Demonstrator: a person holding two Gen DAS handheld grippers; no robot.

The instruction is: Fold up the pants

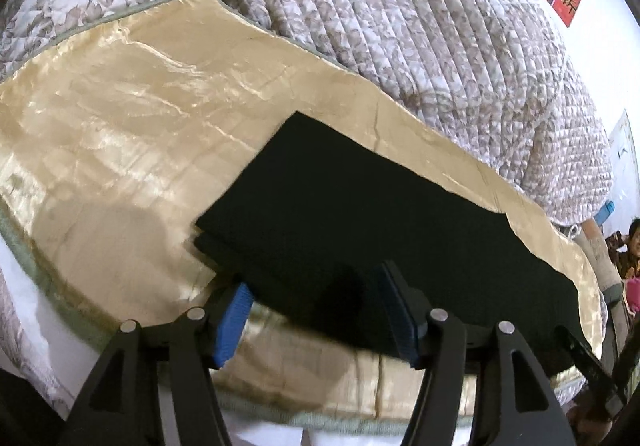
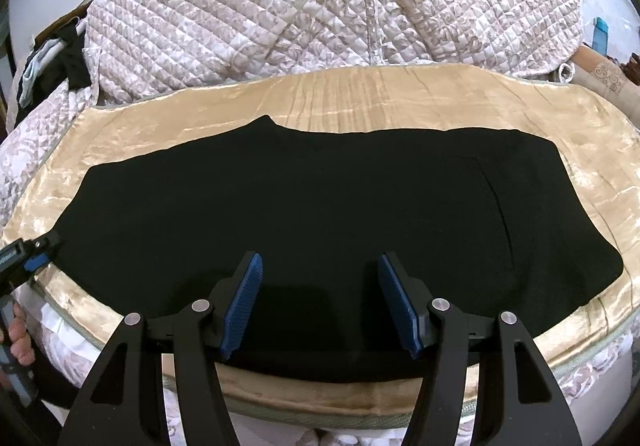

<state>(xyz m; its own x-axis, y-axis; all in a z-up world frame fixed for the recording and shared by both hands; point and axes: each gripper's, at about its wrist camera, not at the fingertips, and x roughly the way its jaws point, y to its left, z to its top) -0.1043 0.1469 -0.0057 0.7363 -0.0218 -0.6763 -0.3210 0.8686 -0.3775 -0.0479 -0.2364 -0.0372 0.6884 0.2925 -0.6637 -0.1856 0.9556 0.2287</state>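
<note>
Black pants (image 2: 304,197) lie flat on a shiny gold cloth (image 2: 400,101), folded lengthwise with legs stacked, a pocket seam at the right. In the left wrist view the pants (image 1: 344,205) show their left end with layered edges. My left gripper (image 1: 318,314) is open and empty, hovering over the near left edge of the pants; it also shows at the left edge of the right wrist view (image 2: 28,258). My right gripper (image 2: 320,298) is open and empty over the near middle edge of the pants.
A bulky quilted floral blanket (image 2: 320,5) is piled behind the gold cloth. Dark clothes (image 2: 68,53) lie at the far left. The bed's near edge (image 2: 320,402) runs below the grippers. A person (image 1: 630,250) is at the far right.
</note>
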